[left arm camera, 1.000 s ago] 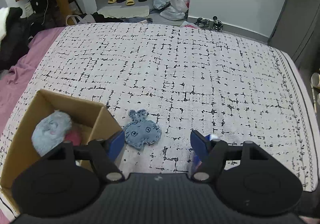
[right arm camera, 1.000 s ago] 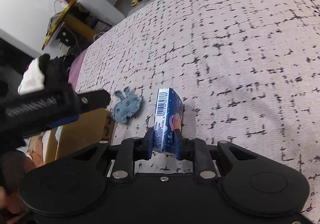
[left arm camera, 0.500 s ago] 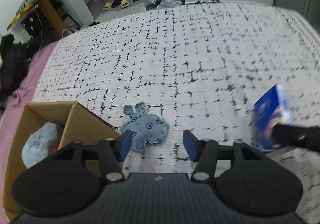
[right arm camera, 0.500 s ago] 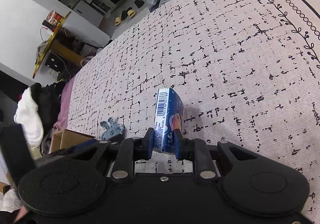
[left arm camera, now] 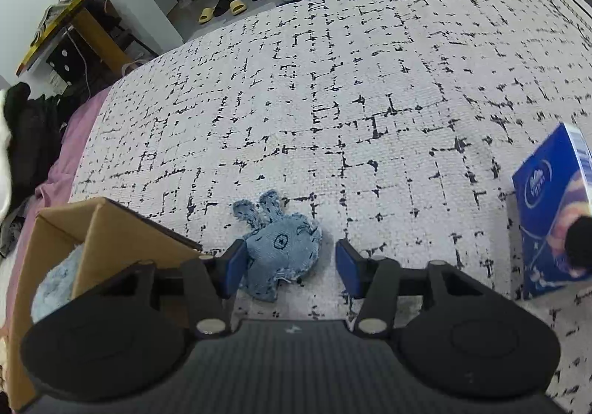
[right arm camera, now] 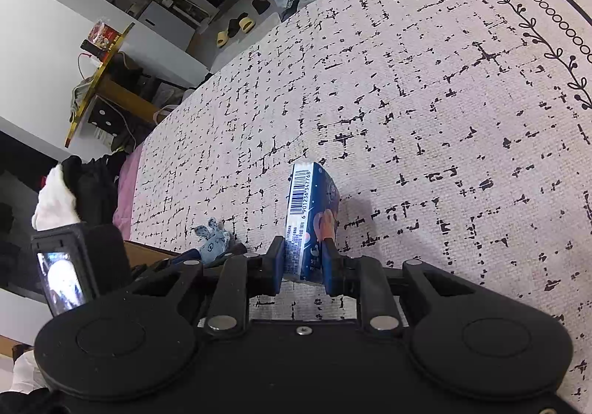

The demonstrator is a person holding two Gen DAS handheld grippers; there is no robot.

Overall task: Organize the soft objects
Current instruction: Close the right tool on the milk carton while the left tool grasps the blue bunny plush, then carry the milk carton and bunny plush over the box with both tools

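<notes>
My left gripper [left arm camera: 288, 267] spreads wide around the denim bunny [left arm camera: 283, 258], which lies flat just beside the cardboard box [left arm camera: 122, 240]. Nothing pinched yet. A fluffy blue toy [left arm camera: 55, 279] already sits inside the box. Farther from the box, my right gripper [right arm camera: 303, 262] clamps the blue tissue pack [right arm camera: 310, 217], held upright. Two items left to stow, I'd judge.

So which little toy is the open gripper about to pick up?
Look at the white bedspread with black dashes, just right of the cardboard box. Flat there, between the left gripper fingers, lies the denim bunny: faded blue, two ears, stitched eye, unlike the fluffy toy inside the box.
</notes>
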